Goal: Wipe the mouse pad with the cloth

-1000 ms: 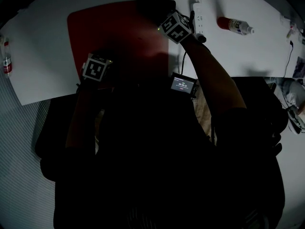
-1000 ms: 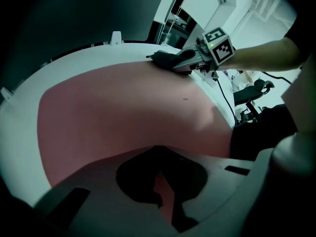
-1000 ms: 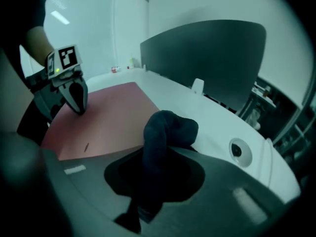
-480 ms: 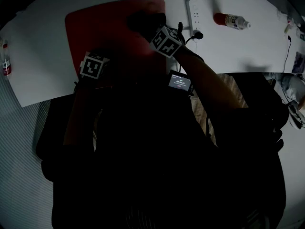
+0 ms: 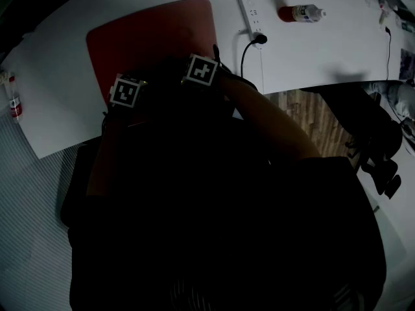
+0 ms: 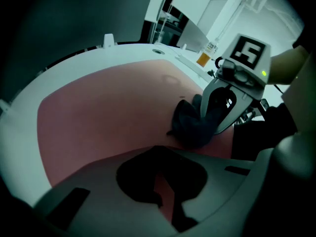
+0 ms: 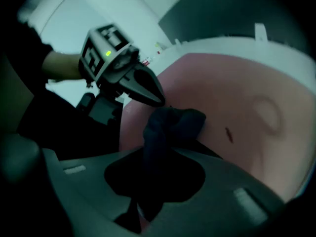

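The red mouse pad (image 5: 149,34) lies on the white table (image 5: 58,70). My right gripper (image 7: 148,186) is shut on a dark bunched cloth (image 7: 170,127), which rests on the pad's near part. In the left gripper view the cloth (image 6: 190,127) hangs from the right gripper (image 6: 207,125) just ahead and to the right. My left gripper (image 6: 165,204) is shut, with its tip down on the pad's near left part (image 6: 98,112). The right gripper view shows that left gripper (image 7: 157,98) as a closed beak just beside the cloth. In the head view both marker cubes sit close together.
A white power strip (image 5: 251,10) with a plugged-in black cable (image 5: 258,39) lies just right of the pad. A red-labelled bottle (image 5: 299,12) lies further right. Another small bottle (image 5: 13,99) is at the table's left edge. Wooden floor (image 5: 311,115) shows past the table's near edge.
My right gripper has dragged the cloth from the pad's far right corner back toward me and leftward, ending close to the left gripper. The left gripper has stayed in place.
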Motion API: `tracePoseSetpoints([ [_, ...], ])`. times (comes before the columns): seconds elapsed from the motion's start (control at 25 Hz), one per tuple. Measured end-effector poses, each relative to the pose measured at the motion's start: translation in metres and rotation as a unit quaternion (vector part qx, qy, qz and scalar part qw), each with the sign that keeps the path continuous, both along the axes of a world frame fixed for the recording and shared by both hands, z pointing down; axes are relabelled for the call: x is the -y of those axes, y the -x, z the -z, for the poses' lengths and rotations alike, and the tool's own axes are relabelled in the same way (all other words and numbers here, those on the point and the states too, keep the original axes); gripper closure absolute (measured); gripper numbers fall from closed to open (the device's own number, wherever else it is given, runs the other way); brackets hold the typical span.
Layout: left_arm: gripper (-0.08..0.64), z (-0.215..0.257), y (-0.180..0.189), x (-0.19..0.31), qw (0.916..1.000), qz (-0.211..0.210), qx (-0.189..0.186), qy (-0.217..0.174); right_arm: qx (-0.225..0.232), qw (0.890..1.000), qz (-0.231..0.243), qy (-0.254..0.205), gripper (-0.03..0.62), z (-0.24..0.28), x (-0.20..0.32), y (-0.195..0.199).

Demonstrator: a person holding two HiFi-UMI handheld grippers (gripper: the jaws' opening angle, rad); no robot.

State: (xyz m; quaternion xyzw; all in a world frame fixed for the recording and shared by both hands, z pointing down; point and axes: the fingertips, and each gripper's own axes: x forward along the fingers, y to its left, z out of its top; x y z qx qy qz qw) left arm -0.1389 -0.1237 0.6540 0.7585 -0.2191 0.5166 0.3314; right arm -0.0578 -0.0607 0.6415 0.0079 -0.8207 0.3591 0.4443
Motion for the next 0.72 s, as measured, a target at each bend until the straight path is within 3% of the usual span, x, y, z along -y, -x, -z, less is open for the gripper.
tracePoseSetpoints([
  [0.04, 0.552, 0.001, -0.001, 0.002, 0.9999, 0.010, -0.009, -0.004, 0.014, 0.999, -0.021, 0.036, 0.528, 0.008, 0.003, 0.002],
  [0.12, 0.552, 0.002, -0.001, 0.002, 0.9987, 0.036, -0.036, -0.002, 0.084, 0.989, -0.094, 0.074, 0.528, 0.041, 0.028, 0.003],
  [0.24, 0.552, 0.024, -0.011, 0.019, 0.9867, 0.097, -0.129, -0.022, 0.185, 0.961, -0.194, 0.068, 0.528, 0.107, 0.067, -0.015],
  [0.32, 0.552, 0.058, -0.023, 0.032, 0.9734, 0.122, -0.191, -0.035, 0.207, 0.953, -0.219, 0.023, 0.528, 0.151, 0.082, -0.036],
  [0.44, 0.552, 0.116, -0.048, 0.043, 0.9545, 0.121, -0.267, -0.053, 0.215, 0.942, -0.252, -0.052, 0.528, 0.210, 0.089, -0.065],
  [0.6, 0.552, 0.206, -0.078, 0.059, 0.9224, 0.091, -0.358, -0.115, 0.249, 0.904, -0.322, -0.135, 0.528, 0.282, 0.091, -0.090],
  [0.72, 0.552, 0.270, -0.097, 0.067, 0.8979, 0.057, -0.402, -0.169, 0.256, 0.874, -0.365, -0.195, 0.531, 0.320, 0.090, -0.107],
])
